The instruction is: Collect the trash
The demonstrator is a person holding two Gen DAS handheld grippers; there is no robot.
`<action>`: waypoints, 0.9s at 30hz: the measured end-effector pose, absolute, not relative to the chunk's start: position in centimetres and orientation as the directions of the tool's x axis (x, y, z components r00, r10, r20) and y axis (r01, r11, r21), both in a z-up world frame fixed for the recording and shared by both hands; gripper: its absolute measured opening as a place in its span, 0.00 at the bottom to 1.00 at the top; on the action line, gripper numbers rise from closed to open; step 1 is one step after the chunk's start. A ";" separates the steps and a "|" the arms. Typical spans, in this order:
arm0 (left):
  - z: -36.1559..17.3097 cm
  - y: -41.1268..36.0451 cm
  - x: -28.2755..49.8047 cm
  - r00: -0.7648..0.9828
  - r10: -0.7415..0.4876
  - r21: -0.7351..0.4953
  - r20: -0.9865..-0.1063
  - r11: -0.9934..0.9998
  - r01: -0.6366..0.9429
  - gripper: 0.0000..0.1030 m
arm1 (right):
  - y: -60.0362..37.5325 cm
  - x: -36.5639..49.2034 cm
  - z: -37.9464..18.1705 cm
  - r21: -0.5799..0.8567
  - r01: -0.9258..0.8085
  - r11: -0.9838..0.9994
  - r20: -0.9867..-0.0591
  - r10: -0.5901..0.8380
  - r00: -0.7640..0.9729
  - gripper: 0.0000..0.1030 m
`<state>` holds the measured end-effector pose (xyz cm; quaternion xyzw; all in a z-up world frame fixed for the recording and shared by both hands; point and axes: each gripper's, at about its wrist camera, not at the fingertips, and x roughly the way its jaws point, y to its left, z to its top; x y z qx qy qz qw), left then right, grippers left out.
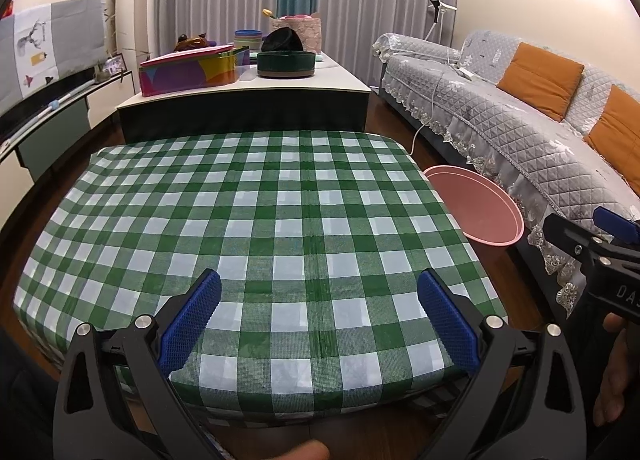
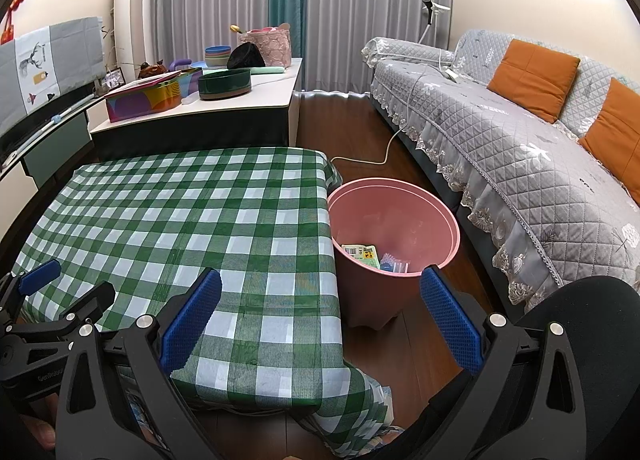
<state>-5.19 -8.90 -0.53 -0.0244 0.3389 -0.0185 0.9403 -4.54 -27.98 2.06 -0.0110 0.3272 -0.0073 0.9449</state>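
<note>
Above the near edge of the table [image 1: 280, 220], its checked cloth bare, the left hand-held gripper [image 1: 319, 314] hovers with fingers spread, holding nothing. Further right, the right hand-held gripper [image 2: 320, 314] is likewise spread and empty. Off the table's right edge, one pink bin [image 2: 400, 216] stands within easy reach, holding two visible pieces of trash [image 2: 362, 254].

Glossy checked tablecloth [image 1: 260, 228], smooth pink plastic bin [image 2: 400, 216], polished wood floor [image 2: 344, 128].
</note>
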 end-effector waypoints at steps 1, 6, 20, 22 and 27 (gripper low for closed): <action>-0.5 -8.9 -5.2 0.769 -0.049 -0.056 -0.637 0.998 0.017 0.92 | -28.0 -4.6 2.1 -0.027 0.004 1.000 -0.619 -0.020 0.785 0.95; -0.3 -9.2 -5.3 0.777 -0.048 -0.052 -0.627 0.998 0.021 0.92 | -27.9 -4.5 2.1 -0.033 0.000 0.999 -0.618 -0.020 0.786 0.95; -0.5 -9.2 -5.3 0.776 -0.049 -0.050 -0.629 0.999 0.023 0.92 | -28.2 -4.5 2.0 -0.028 0.003 1.000 -0.618 -0.019 0.786 0.95; -0.5 -9.2 -5.3 0.774 -0.052 -0.056 -0.631 0.998 0.021 0.92 | -28.1 -4.5 2.1 -0.028 0.003 1.000 -0.618 -0.020 0.786 0.95; -0.6 -9.1 -5.4 0.776 -0.064 -0.070 -0.628 0.997 0.026 0.92 | -28.1 -4.5 2.1 -0.028 0.003 1.000 -0.618 -0.020 0.786 0.95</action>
